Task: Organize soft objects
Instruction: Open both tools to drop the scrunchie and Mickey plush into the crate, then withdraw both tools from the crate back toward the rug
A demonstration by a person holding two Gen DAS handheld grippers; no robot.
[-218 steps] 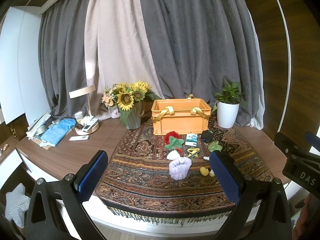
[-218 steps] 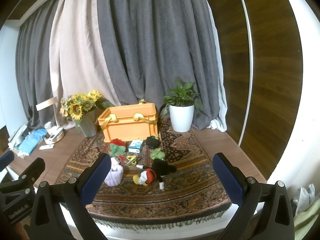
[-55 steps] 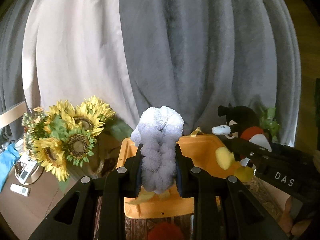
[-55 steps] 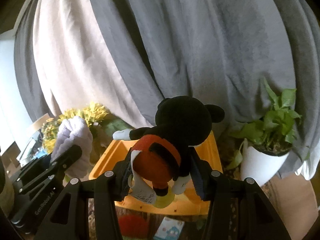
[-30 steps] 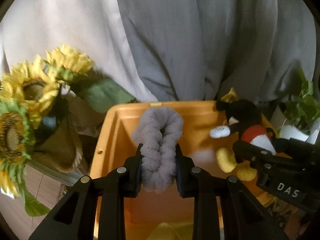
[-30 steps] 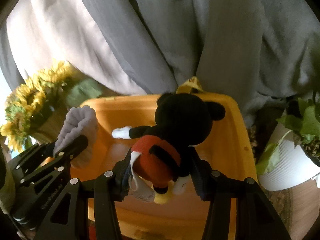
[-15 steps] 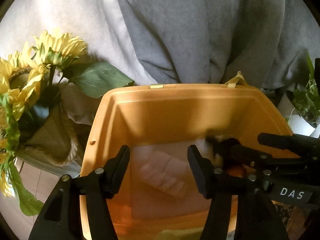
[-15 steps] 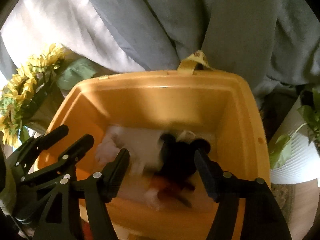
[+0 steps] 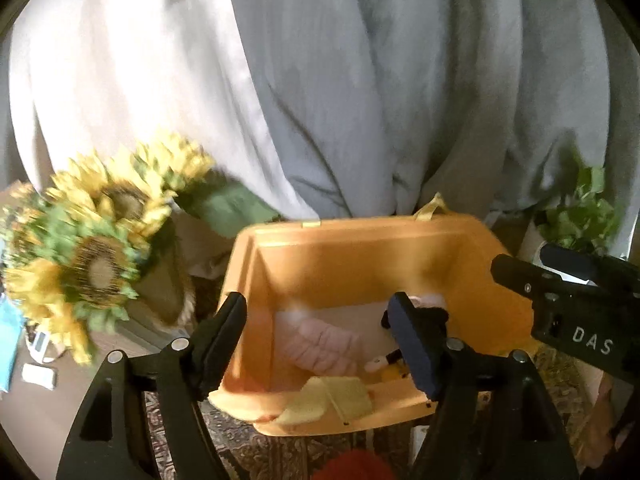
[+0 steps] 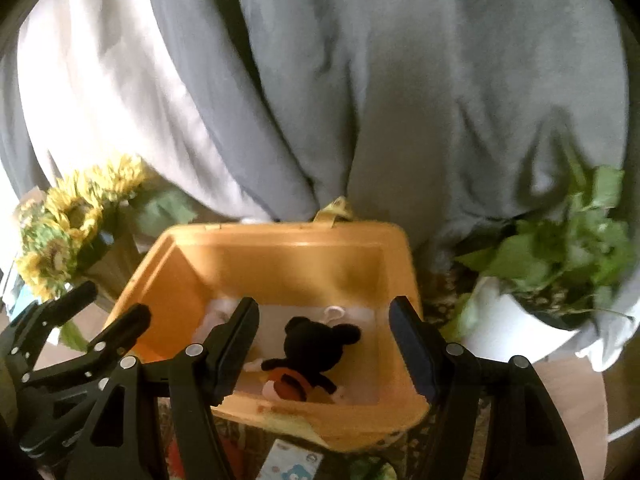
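Observation:
The orange crate stands on the patterned rug. The fluffy lilac plush lies on its floor at the left. The black mouse plush with red shorts lies beside it, partly seen in the left wrist view. My left gripper is open and empty above the crate's near rim. My right gripper is open and empty above the mouse plush. A red plush lies on the rug in front of the crate.
A sunflower bouquet stands left of the crate. A potted plant in a white pot stands right of it. Grey and cream curtains hang behind. A small card lies on the rug near the crate.
Both grippers have opened further and pulled back and up from the crate. The two plush toys, dropped half a second ago, now lie still on the crate floor.

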